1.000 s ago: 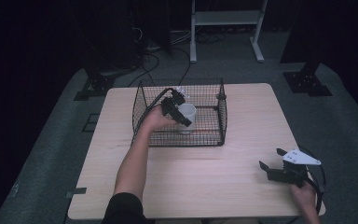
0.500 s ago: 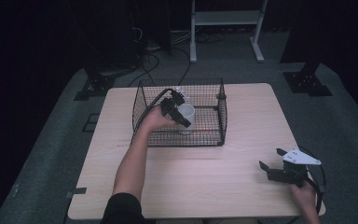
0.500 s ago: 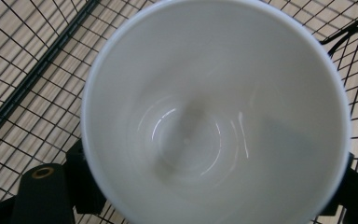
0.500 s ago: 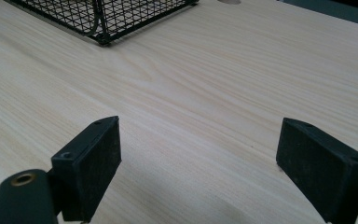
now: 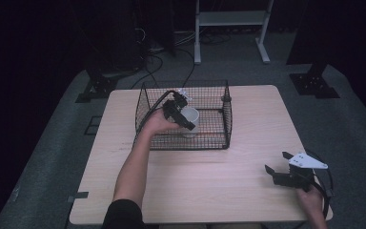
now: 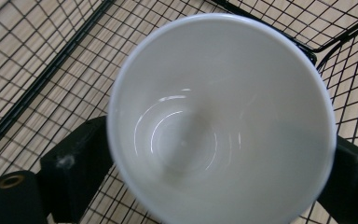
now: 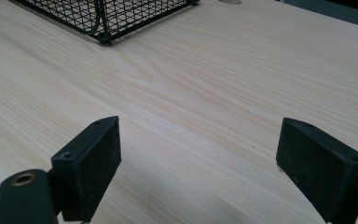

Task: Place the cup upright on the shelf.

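A white cup (image 5: 191,117) stands inside the wire basket (image 5: 226,119), near its front wall. The left gripper (image 5: 183,119) has just been opening, jaws straddling the cup. The right gripper (image 5: 279,175) rests agape near the table's (image 5: 248,143) right front corner. Glazed, likely slippery and breakable, the cup is best gripped across its wall.

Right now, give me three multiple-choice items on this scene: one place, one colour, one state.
1. Where is the cup? A on the floor; B in the wire basket; C on a plate.
2. Cup colour? A white; B red; C black.
3. Right gripper fingers? A shut on the cup; B shut, empty; C open, empty.
Answers: 1 B, mesh walls surround it. 2 A, it is plain white. 3 C, the wide gap between the fingers shows bare table wood.
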The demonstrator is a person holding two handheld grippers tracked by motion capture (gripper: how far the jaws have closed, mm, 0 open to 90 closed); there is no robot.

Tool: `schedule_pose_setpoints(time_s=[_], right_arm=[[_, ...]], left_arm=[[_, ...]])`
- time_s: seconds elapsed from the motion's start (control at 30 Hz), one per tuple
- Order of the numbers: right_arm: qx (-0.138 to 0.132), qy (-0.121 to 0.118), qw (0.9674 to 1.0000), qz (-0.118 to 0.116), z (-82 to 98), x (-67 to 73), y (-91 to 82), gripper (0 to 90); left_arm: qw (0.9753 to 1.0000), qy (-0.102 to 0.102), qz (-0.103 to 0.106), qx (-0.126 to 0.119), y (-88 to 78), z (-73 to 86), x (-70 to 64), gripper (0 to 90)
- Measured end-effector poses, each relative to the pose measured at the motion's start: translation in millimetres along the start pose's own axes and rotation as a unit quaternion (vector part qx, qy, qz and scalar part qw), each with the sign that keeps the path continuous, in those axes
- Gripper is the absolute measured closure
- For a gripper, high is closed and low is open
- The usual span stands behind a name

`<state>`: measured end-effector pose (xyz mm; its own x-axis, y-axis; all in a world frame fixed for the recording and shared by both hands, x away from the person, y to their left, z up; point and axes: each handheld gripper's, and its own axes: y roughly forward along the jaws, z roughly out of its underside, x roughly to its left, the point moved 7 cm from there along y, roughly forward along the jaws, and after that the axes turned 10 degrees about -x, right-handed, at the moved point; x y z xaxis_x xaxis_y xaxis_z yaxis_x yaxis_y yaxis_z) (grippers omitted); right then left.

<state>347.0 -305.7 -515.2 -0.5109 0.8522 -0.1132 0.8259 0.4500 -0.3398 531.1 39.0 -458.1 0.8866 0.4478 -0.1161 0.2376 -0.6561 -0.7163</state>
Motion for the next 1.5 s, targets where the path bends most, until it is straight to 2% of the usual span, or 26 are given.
schedule_pose_setpoints(time_s=[0.17,0.37,0.73,0.8,0.87,1.1,1.3,1.5], right_arm=[[0.000,0.000,1.0000,0.001,0.0,0.0,0.0,13.1],[0.001,-0.003,1.0000,-0.001,0.0,0.7,0.0,13.1],[0.001,0.000,1.0000,-0.003,0.0,0.4,0.0,13.1],[0.001,0.000,1.0000,-0.002,0.0,0.4,0.0,13.1],[0.001,0.000,1.0000,-0.003,0.0,0.4,0.0,13.1],[0.000,0.000,1.0000,-0.002,0.0,0.4,0.0,13.1],[0.001,0.000,1.0000,-0.003,0.1,0.5,0.1,13.1],[0.002,0.000,1.0000,-0.003,0.2,0.6,0.3,13.1]], left_arm=[[0.9997,0.000,-0.005,-0.023,-15.5,-5.9,-3.4,8.2],[0.9992,0.009,-0.014,-0.036,-28.0,-9.4,-8.1,8.2],[0.9984,0.021,-0.024,-0.046,-47.3,-12.4,-17.5,8.2],[0.9987,0.019,-0.026,-0.039,-49.6,-11.0,-19.2,8.2],[0.9986,0.026,-0.033,-0.032,-52.5,-9.8,-21.1,8.3],[0.9977,0.027,-0.038,-0.049,-69.7,-9.3,-27.2,8.4],[0.9971,0.029,-0.039,-0.059,-78.3,-6.4,-33.8,8.3],[0.9963,0.043,-0.047,-0.059,-87.3,-3.0,-45.4,8.3]])
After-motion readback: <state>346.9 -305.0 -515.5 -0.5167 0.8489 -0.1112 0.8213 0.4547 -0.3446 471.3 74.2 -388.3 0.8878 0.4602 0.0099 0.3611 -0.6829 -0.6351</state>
